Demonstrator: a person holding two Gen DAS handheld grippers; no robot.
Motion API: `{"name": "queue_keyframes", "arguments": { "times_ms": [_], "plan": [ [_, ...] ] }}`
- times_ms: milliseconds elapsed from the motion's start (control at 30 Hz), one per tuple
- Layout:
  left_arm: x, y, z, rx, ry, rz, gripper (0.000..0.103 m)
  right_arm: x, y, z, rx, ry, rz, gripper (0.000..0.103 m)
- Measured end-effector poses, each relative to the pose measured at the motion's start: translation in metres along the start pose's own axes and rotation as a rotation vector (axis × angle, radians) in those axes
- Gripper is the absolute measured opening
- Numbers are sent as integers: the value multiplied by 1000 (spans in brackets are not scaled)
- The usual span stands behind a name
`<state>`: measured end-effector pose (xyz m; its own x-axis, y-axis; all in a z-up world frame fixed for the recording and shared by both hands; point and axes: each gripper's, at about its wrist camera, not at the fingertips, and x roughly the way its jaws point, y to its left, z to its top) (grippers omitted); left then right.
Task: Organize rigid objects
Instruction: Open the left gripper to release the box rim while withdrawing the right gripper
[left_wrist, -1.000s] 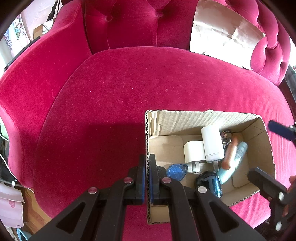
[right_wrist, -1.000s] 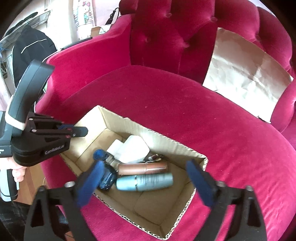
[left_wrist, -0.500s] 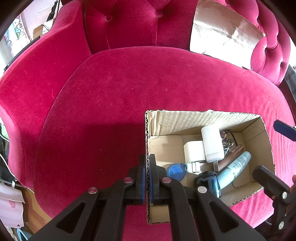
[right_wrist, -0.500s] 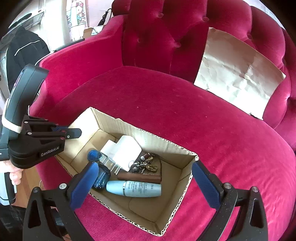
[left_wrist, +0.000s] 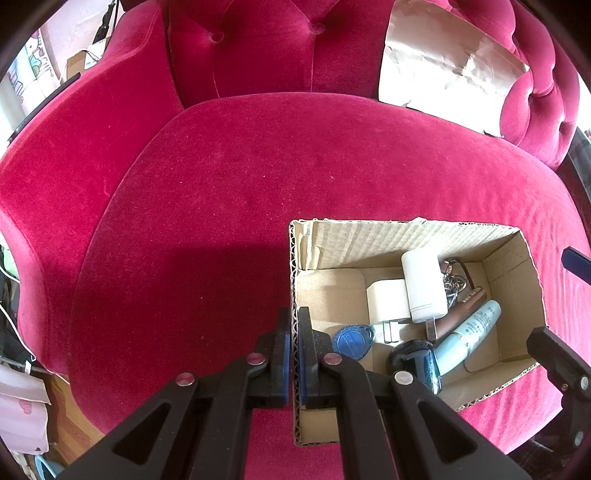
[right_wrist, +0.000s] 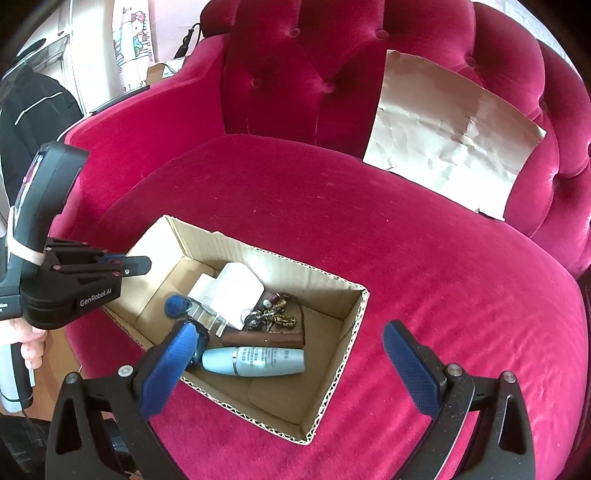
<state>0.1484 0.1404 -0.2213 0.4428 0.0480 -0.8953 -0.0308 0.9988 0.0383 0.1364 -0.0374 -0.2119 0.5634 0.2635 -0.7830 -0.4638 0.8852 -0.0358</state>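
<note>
A cardboard box (left_wrist: 373, 240) (right_wrist: 325, 373) sits on a red velvet armchair seat. Inside lie a white charger (left_wrist: 423, 284) (right_wrist: 236, 291), a white cube adapter (left_wrist: 388, 301), a blue key fob (left_wrist: 352, 341) (right_wrist: 175, 304), a dark blue round bottle (left_wrist: 415, 360), a light blue tube (left_wrist: 469, 332) (right_wrist: 255, 362), a brown tube (right_wrist: 262, 338) and a bunch of keys (right_wrist: 273, 317). My left gripper (left_wrist: 294, 325) (right_wrist: 138, 264) is shut on the box's left wall. My right gripper (right_wrist: 291, 350) is open and empty above the box's near side.
A creased sheet of brown paper (left_wrist: 447, 70) (right_wrist: 450, 125) leans on the tufted chair back. The red seat cushion (left_wrist: 229, 206) spreads left of and behind the box. Armrests rise on both sides. Room clutter and a dark jacket (right_wrist: 33, 107) lie beyond the left armrest.
My right gripper has drawn back and up from the box, empty. The brown and light blue tubes have settled flat in the box. My left gripper has held still on the wall.
</note>
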Motion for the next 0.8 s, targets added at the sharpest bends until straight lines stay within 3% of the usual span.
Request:
{"name": "queue_keyframes", "arguments": {
  "times_ms": [300, 400, 433, 467, 533, 567, 633, 733, 800],
  "plan": [
    [-2, -7, 2, 28, -1, 25, 3, -10, -2, 1, 19, -11, -6, 103],
    [-6, -10, 2, 30, -14, 19, 10, -15, -2, 0, 28, -13, -11, 103],
    [-7, -11, 2, 33, -14, 18, 22, -17, -3, 0, 32, -14, -11, 103],
    [-8, -11, 2, 35, -14, 23, 47, -19, -3, -1, 34, -14, -11, 103],
    [-11, -12, 1, 37, -22, 38, 80, -23, -3, -2, 37, -13, -18, 103],
    [-13, -13, 0, 37, -25, 41, 88, -25, -3, -2, 39, -13, -19, 103],
    [-21, -15, -1, 37, -34, 46, 89, -30, -2, -3, 43, -12, -26, 103],
    [-29, -16, -6, 35, -34, 48, 103, -40, -2, -4, 60, -1, -44, 103],
    [-34, -19, -10, 38, -34, 53, 103, -46, -2, -5, 73, 9, -54, 103]
  ]
}}
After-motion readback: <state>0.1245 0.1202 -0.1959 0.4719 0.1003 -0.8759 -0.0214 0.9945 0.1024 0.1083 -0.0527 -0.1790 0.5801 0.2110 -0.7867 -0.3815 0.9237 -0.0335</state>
